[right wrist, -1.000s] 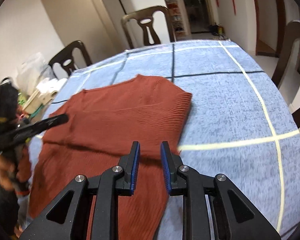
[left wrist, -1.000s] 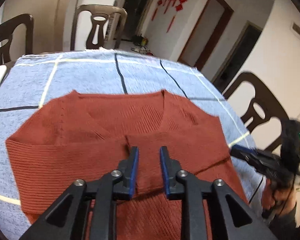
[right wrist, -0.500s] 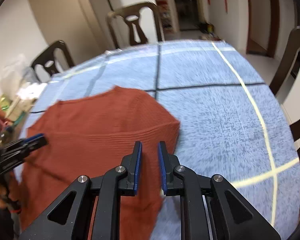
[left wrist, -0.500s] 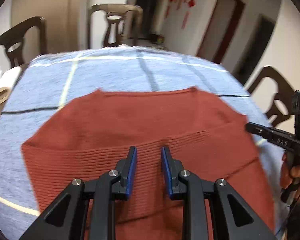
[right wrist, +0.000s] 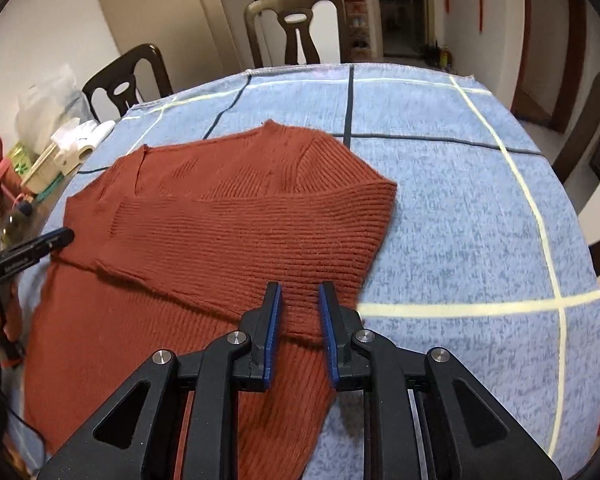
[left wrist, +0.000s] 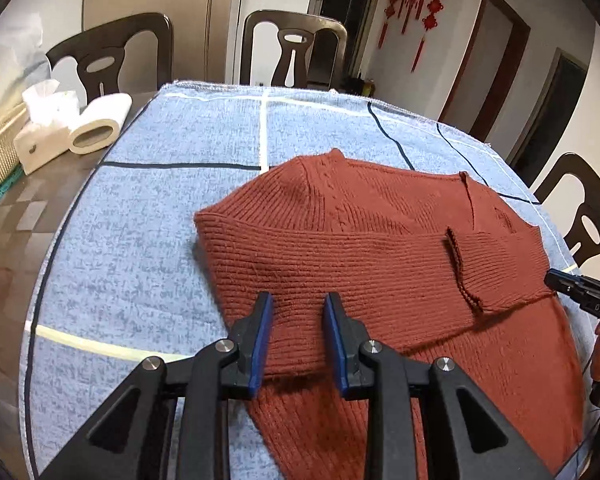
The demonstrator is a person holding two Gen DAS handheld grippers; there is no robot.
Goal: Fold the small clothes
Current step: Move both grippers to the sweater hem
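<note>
L wrist view:
- sweater (left wrist: pixel 380 256): rust knit lies flat on the blue checked cloth (left wrist: pixel 148 240), both sleeves laid across the chest, so the body is squared off for the next fold.
- L gripper (left wrist: pixel 297 334): your jaws stand a bit apart over the left folded sleeve edge; knit shows between them, pads don't look to be pinching it. Prob. lining up a grab at the side.
- R gripper (left wrist: pixel 568 286): tip sits at the sweater's far side edge; can't tell its gap from here.
- tissue roll (left wrist: pixel 96 128): off the cloth w/ the basket, well apart, out of your way.

R wrist view:
- R gripper (right wrist: pixel 299 330): jaws narrowly apart, just opened a touch; the sleeve edge runs between them, not clamped as far as I can see.
- L gripper (right wrist: pixel 36 250): tip at the opposite edge, so you mirror both sides for an even fold.
</note>
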